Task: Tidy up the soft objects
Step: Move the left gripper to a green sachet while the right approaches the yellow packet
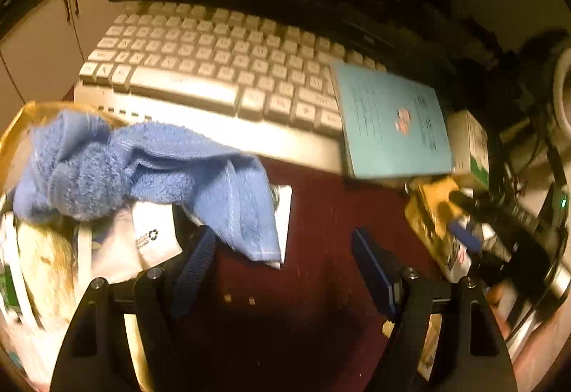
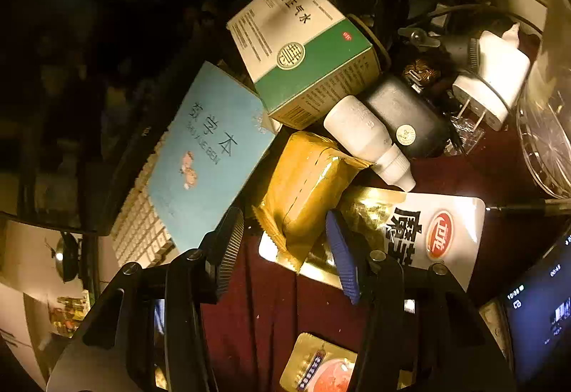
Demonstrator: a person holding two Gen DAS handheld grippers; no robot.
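Note:
A blue terry towel lies bunched at the left in the left wrist view, draped over white packets and a bag. My left gripper is open and empty over the dark red table, its left finger just below the towel's hanging corner. In the right wrist view a soft gold foil packet lies ahead between the fingertips. My right gripper is open around the packet's near end and holds nothing.
A white keyboard lies behind the towel with a light blue notebook on its right end. A green and white medicine box, a white dropper bottle, a white plug, a snack bag and a phone crowd the right.

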